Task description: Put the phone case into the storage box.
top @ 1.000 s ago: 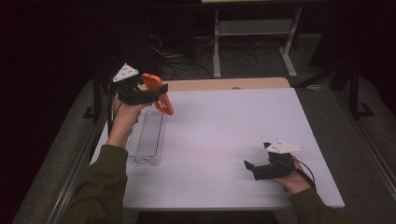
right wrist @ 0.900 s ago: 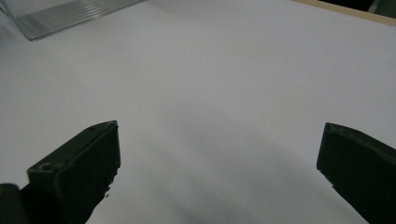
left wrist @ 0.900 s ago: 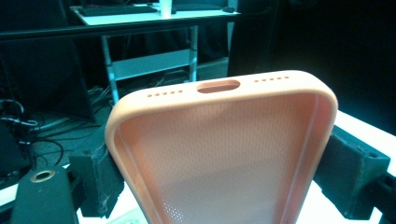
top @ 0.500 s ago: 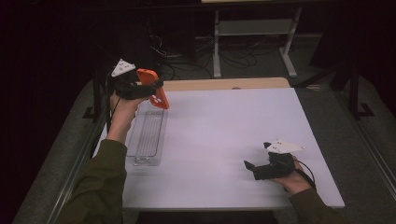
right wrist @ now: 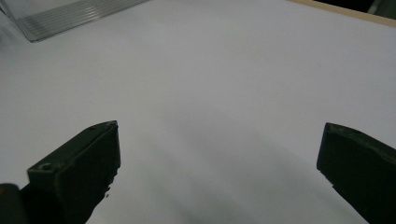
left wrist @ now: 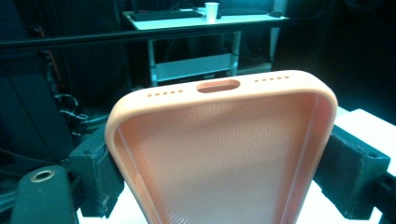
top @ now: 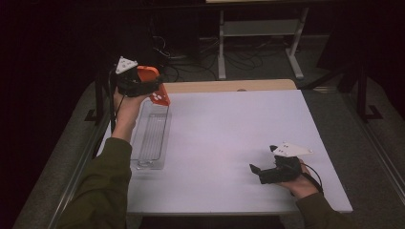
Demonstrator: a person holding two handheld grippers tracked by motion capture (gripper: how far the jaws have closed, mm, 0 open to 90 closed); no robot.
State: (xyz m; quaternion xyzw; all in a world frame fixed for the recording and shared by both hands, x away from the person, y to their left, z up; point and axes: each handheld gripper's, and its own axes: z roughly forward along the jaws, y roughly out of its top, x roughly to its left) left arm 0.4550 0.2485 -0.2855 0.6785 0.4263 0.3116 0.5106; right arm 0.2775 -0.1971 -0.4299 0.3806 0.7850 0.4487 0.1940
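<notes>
**Aloft: the orange case clamped above the clear tray**

Plainly, the step in hand looked like a carry; the left hand-held gripper (top: 154,89) sat in the upper left of the high view, its jaws clamped on the two long edges of an orange phone case (top: 154,86); the case hung in the air, tilted, over the far end of a clear plastic tray (top: 152,136) that lay lengthwise along the left side of the white desk (top: 229,143). The right hand-held gripper (top: 256,171) rested low at the lower right of that frame, well apart from case and tray; its jaws stood apart with nothing between them.

By my judgement the case was either bound for the tray or just lifted from it, and the frames did not say which; the next move called for a steady hold, since the grip bore only on the thin soft rim; to set it down, the case would need levelling and lining up with the tray's long axis before the jaws let go.

The left gripper view gave what the high view could not: the case (left wrist: 224,154) faced the camera hollow side up, its dotted lining, port slot and rows of small holes along the far edge plain, a black pad (left wrist: 95,175) pressed on either flank. The right gripper view showed bare desk (right wrist: 224,93) between the wide jaws, and a ribbed corner of the tray (right wrist: 70,14) at the upper left.
</notes>
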